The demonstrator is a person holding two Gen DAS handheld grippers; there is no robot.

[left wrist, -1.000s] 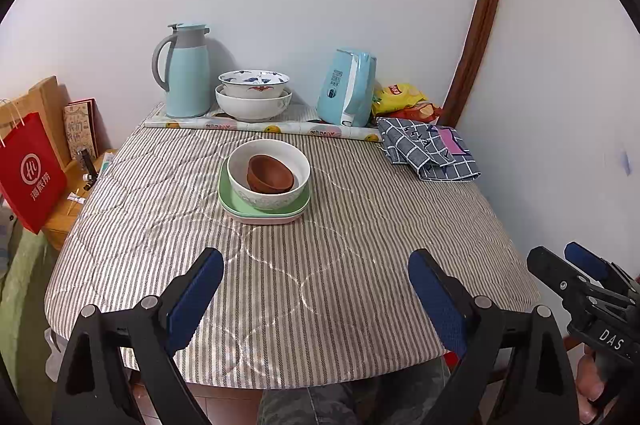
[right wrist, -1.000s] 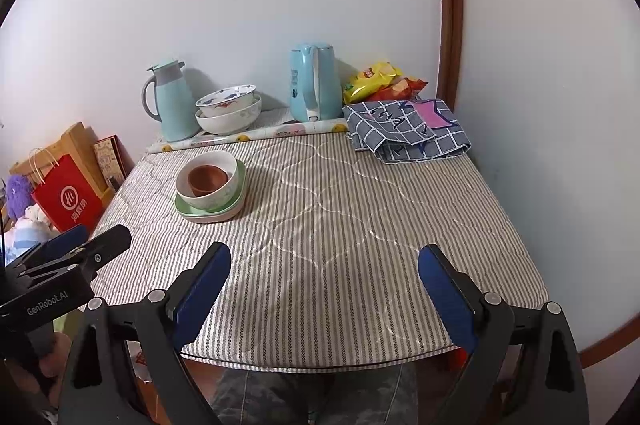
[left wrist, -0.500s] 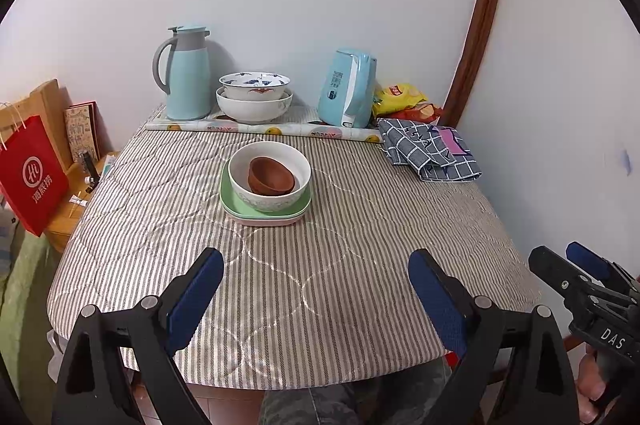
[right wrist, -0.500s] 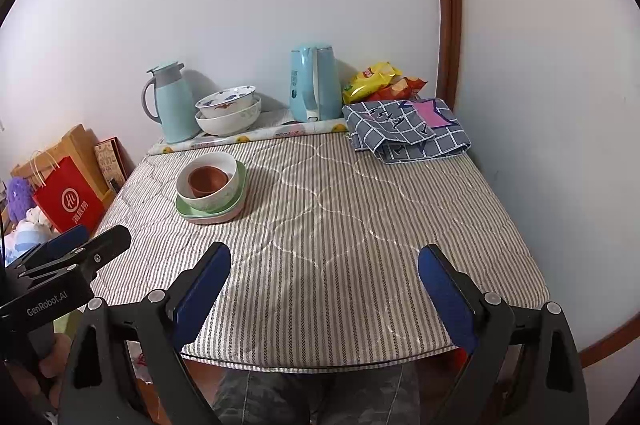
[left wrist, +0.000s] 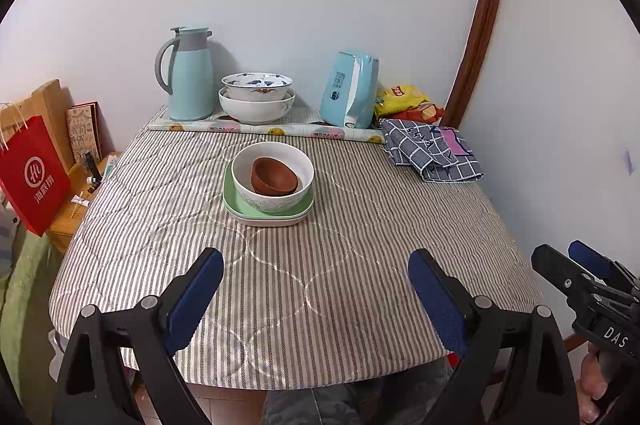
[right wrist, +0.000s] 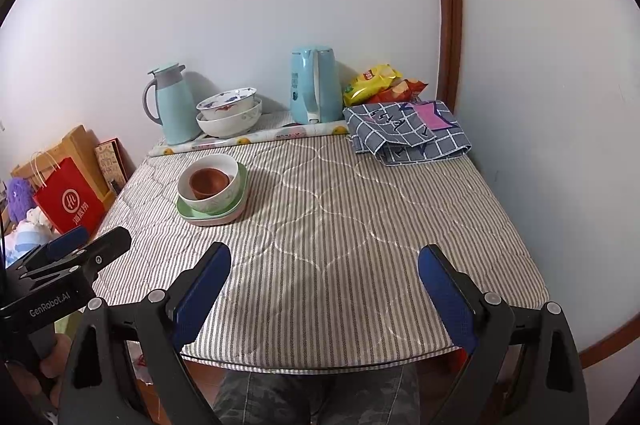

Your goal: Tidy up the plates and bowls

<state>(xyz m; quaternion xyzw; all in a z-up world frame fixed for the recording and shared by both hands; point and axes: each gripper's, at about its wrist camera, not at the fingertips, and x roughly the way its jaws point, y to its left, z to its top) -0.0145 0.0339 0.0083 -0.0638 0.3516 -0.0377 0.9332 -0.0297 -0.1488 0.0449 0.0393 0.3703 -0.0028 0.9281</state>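
Both grippers, the left gripper [left wrist: 316, 289] and the right gripper [right wrist: 325, 285], hang with jaws wide apart and empty over the near edge of the striped table [left wrist: 360, 265]. The stack sits well ahead toward the far middle: pink plate [left wrist: 268, 222], green plate [left wrist: 240, 203], white bowl [left wrist: 272, 201], brown bowl [left wrist: 274, 177] innermost. If more sorting is wanted, I'd pinch the brown bowl's rim first, lifting straight up.
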